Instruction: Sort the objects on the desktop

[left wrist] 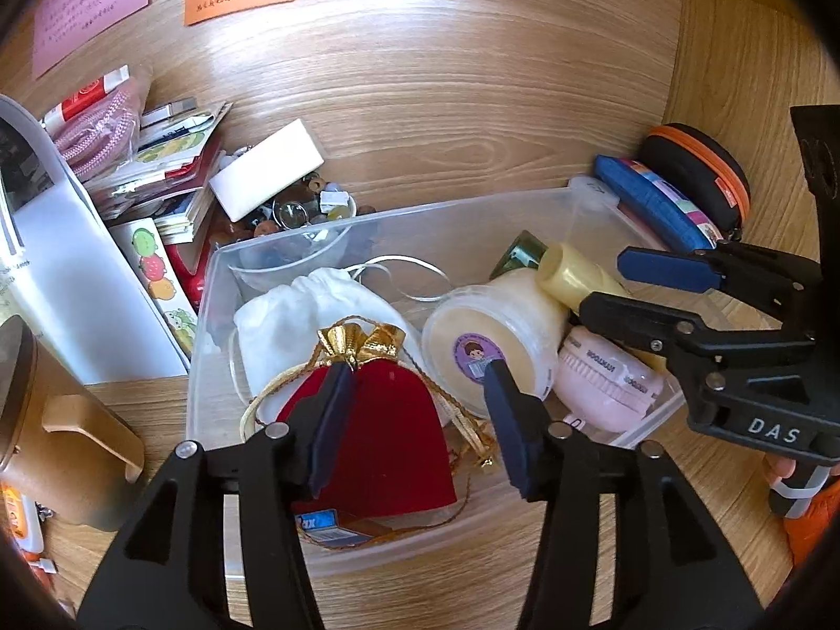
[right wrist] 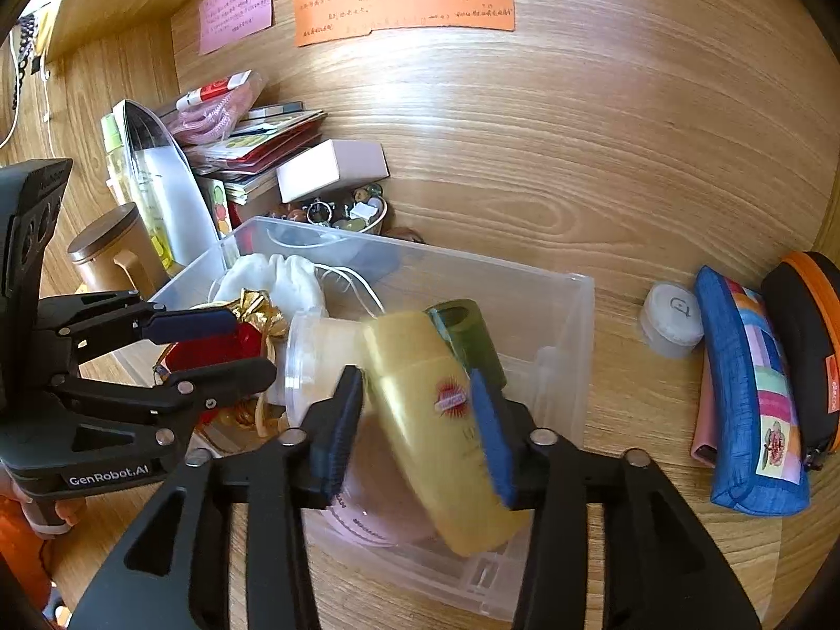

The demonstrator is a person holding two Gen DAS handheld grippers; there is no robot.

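Over the clear bin (left wrist: pixel 220 283), my left gripper (left wrist: pixel 415 404) straddles the red pouch (left wrist: pixel 388 436), my right gripper (right wrist: pixel 415 420) the yellow bottle (right wrist: pixel 436 420); both jaws part-open, gripping nothing. I'd lift straight out.

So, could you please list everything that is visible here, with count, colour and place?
bin: one, clear, desk centre
pouch: one, red and gold, in bin
drawstring bag: one, white, in bin
jar: one, cream, in bin
bottle: one, yellow, tilted over bin
pencil case: one, blue, right of bin
round case: one, black and orange, far right
notes: three, pink, green, orange, back wall
left gripper: one, black, open above pouch
right gripper: one, black, open around bottle
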